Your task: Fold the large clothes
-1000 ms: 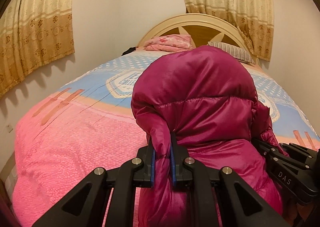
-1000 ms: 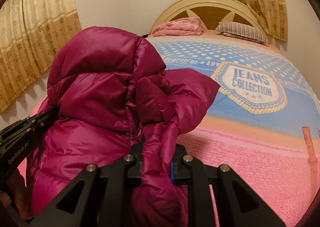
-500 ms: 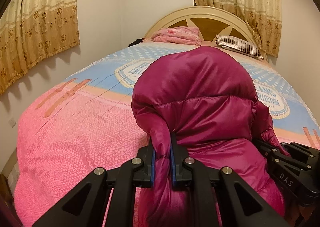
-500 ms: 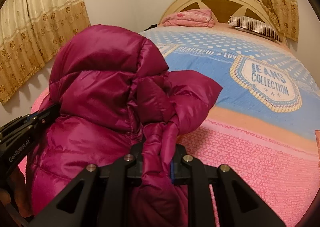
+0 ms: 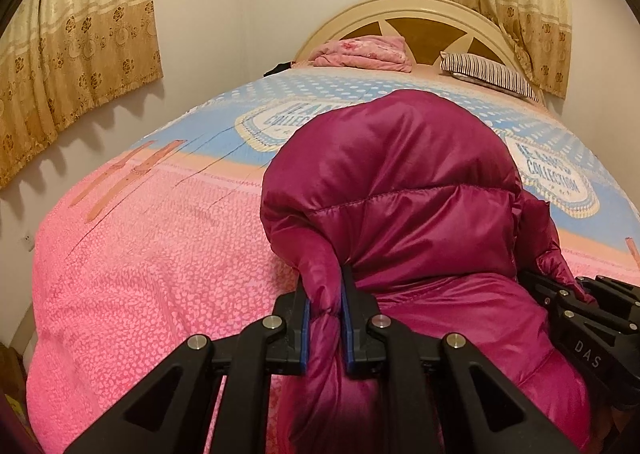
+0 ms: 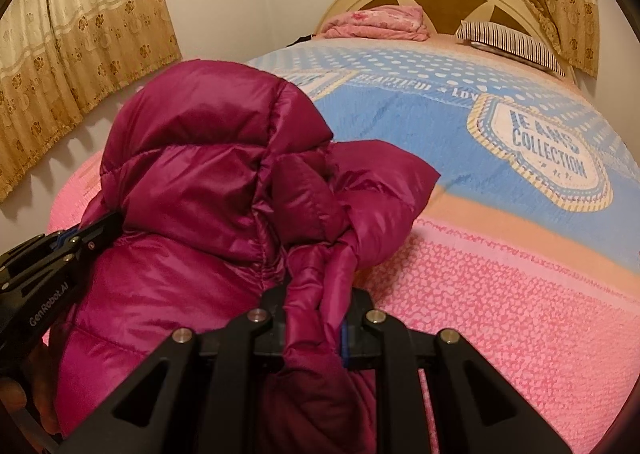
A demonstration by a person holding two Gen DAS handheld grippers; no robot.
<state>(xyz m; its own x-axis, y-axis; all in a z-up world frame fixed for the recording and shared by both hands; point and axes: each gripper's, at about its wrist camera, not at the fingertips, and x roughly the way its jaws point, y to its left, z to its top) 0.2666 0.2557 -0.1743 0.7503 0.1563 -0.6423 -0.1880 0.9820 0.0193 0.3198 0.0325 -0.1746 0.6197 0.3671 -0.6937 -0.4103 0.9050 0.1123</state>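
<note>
Magenta quilted down jacket (image 5: 404, 190) hangs above the pink-and-blue bedspread (image 5: 152, 254); left tongs (image 5: 325, 318) and right tongs (image 6: 320, 318) each pinch a bunched fold; light, puffy, probably slippery; seams should grip best.

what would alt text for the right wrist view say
The right tool is shut on a bunched fold of a magenta puffer jacket held over a pink and blue bed; the left tool grips its other side.
</note>
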